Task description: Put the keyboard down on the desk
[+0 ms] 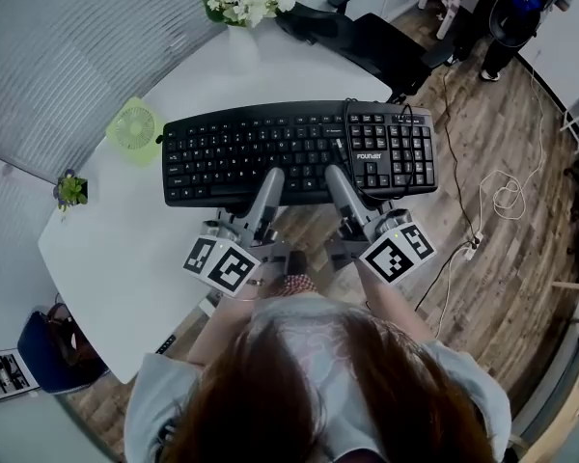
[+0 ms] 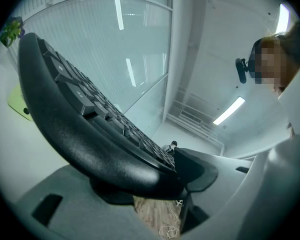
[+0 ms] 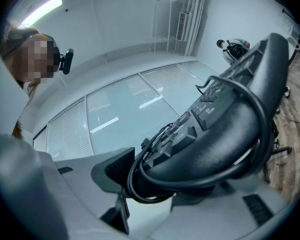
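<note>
Desk 1 | keyboard 1 | gripping it 2: left tool, right tool

Side by side, the left claw and right claw reach forward, tilted slightly upward, each clamped on the keyboard's near edge.

White desk with fan, vase, plant
</note>
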Tool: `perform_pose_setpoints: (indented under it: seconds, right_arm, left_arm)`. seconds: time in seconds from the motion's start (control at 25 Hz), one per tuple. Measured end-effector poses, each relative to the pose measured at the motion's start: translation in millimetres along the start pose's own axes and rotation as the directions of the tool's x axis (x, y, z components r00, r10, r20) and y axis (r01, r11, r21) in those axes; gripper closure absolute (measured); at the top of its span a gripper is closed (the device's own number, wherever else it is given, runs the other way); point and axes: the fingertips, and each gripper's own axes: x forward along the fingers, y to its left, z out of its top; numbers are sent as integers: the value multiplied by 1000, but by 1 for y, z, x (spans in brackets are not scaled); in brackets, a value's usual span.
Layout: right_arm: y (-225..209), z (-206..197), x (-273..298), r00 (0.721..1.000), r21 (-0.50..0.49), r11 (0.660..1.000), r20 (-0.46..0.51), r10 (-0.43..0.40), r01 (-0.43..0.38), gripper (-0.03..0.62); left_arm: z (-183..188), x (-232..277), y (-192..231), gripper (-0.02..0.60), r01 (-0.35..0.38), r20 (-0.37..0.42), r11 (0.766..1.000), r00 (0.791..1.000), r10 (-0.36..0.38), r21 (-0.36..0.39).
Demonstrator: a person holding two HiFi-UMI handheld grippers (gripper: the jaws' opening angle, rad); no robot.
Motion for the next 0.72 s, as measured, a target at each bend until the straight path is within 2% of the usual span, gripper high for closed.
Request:
perform_pose_setpoints:
  seconds: [0.12, 0.28, 0.72]
  right_arm:
    - [-15, 4, 36, 1000, -2, 1000, -1, -12, 12, 372]
    - [-28, 9, 55, 1000, -7, 1000, 9, -22, 22, 372]
    - [-87, 25, 99, 998, 11, 998, 15, -59, 59, 372]
  left_arm:
    - [12, 29, 25, 339, 3, -4, 1000, 1000, -3, -8]
    - [16, 51, 37, 339, 17, -11, 1000, 1000, -17, -10]
    - [7, 124, 69, 339, 23, -53, 999, 998, -25, -23]
